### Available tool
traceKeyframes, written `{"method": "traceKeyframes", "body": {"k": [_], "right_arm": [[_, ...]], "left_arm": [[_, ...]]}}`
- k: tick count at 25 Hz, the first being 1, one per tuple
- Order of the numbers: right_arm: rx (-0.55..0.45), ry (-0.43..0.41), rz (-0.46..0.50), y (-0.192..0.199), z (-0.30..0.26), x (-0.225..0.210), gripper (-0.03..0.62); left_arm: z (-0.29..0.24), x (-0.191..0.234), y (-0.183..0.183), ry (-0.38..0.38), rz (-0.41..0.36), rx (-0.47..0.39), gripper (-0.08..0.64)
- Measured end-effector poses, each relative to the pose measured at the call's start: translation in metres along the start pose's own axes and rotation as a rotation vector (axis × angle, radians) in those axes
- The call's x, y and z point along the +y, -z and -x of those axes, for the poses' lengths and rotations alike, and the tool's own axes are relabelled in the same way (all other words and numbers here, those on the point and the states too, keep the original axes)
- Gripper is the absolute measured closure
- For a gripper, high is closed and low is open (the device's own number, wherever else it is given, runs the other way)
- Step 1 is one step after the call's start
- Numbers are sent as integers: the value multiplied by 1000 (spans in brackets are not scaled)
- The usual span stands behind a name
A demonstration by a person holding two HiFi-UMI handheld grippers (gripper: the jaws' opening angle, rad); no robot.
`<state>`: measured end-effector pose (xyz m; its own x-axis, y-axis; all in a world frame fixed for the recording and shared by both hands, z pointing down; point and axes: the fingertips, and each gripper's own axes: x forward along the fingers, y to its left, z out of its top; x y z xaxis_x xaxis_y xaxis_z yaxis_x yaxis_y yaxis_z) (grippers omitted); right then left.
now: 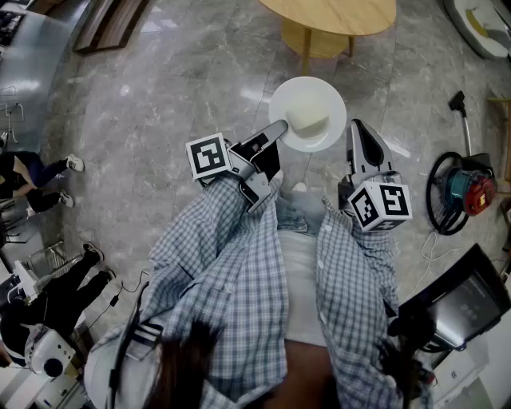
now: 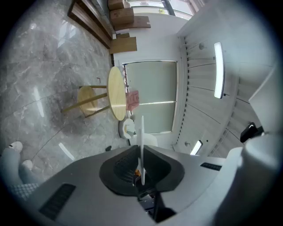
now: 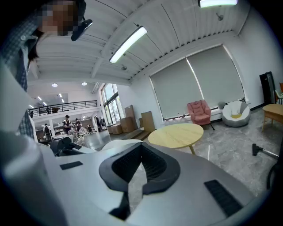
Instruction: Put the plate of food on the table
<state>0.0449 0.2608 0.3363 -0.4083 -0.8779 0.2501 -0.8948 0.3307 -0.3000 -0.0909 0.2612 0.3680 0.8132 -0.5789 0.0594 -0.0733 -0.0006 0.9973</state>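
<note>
The left gripper point(image 1: 276, 130) is clamped on the near-left rim of the white plate point(image 1: 308, 102). In the left gripper view the plate point(image 2: 142, 132) stands edge-on between the closed jaws. That one pinch carries the whole plate, which hangs over the marble floor point(image 1: 160, 120) on the person's side of the round wooden table point(image 1: 335, 16), near its edge but not yet above the top. A pale heap of food point(image 1: 307, 121) sits on the side of the plate away from the table. To the right of the plate, also short of the table, the right gripper point(image 1: 357, 128) has its jaws drawn together on nothing and lends no support. The main risk is this one-sided hold. The plate could swing about the pinch and tip, sliding the food off, or it could slip out altogether if jolted on the way over. Arriving too low, its far rim would strike the tabletop's edge and be levered loose. Farther right of the table, a vacuum cleaner point(image 1: 465, 192) and its hose lie on the floor, a possible trip hazard.
</note>
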Motion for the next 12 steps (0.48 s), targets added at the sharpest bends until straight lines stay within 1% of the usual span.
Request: {"method": "traceKeyframes", "body": {"k": [4, 6, 8, 10, 12], "right_arm": [[4, 3, -1, 2, -1, 0, 586], [5, 2, -19, 4, -2, -2, 586], [8, -24, -73, 7, -3, -1, 586], [18, -66, -159, 10, -5, 1, 586], [47, -86, -227, 16, -7, 1, 586]], "left_arm": [[0, 2, -1, -2, 4, 0, 532], [-1, 4, -1, -4, 5, 2, 532], [-2, 6, -1, -3, 7, 5, 532], [-3, 6, -2, -1, 7, 6, 532], [-3, 6, -3, 0, 5, 7, 531]]}}
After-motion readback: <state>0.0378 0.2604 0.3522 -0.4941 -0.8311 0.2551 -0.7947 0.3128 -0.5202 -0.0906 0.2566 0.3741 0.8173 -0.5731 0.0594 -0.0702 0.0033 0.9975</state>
